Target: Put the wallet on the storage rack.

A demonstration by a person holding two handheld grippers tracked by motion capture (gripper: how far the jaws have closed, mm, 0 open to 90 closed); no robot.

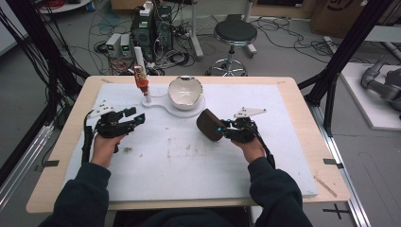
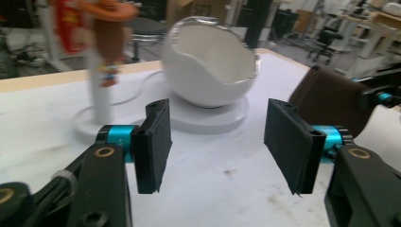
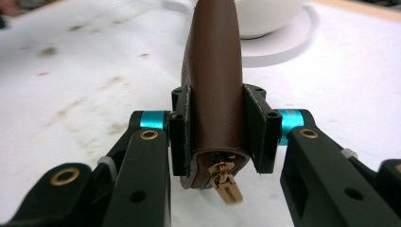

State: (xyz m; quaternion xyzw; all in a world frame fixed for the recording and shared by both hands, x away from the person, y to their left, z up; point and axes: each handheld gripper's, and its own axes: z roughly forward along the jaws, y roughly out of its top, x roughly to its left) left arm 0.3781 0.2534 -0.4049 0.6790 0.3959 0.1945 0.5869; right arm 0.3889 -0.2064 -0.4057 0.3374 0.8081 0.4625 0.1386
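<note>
Right gripper [image 3: 215, 127] clamped on brown pouch [image 3: 213, 71]; left gripper [image 2: 217, 142] jaws apart, empty, prob. near egg-shaped bowl [image 2: 208, 66]

Left gripper [image 1: 137, 118] fingers apart, right gripper [image 1: 218, 128] fingers clamped.

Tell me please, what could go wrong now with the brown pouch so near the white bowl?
1. The right gripper pinches the brown pouch only at its zipper end, so the pouch might swing or slip out.
2. The pouch hangs close to the egg-shaped white bowl; a quick move could knock the bowl on its stand.
</note>
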